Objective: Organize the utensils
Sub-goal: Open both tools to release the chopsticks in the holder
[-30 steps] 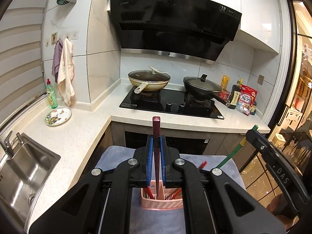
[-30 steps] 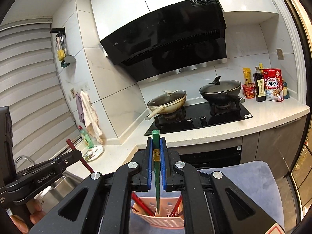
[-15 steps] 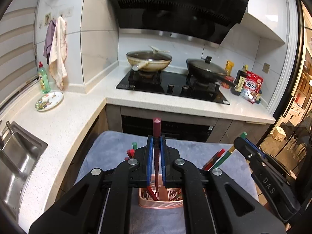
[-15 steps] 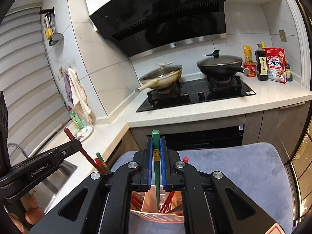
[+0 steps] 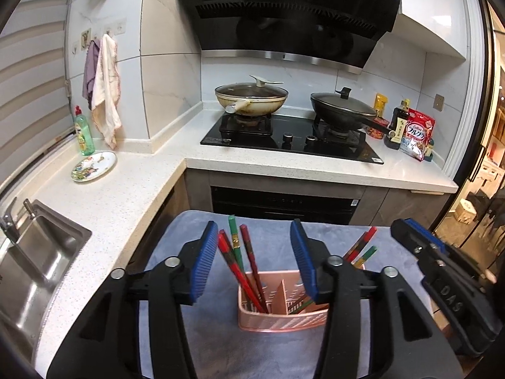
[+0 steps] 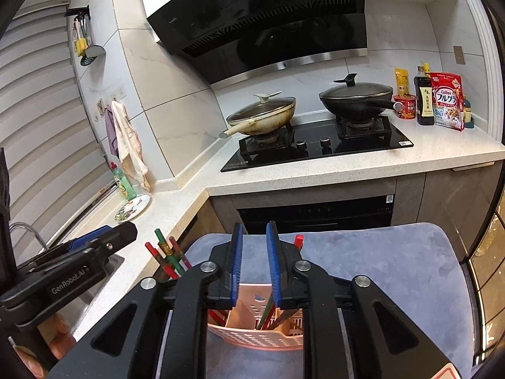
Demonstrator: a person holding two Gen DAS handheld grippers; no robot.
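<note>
My left gripper (image 5: 255,260) black with blue ribbed pads, silver screws, my right gripper (image 6: 254,268) alike, white "GenRobot.AI" lettering lower left, bare fingertips (image 6: 60,338) beneath it

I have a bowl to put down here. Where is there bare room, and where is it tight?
Bare: the blue-grey mat right of the pink utensil basket, and the white counter between the patterned plate and the sink. Crowded: over the basket, where chopsticks lean outward and both grippers hover, and the cooktop holding two pans.
</note>
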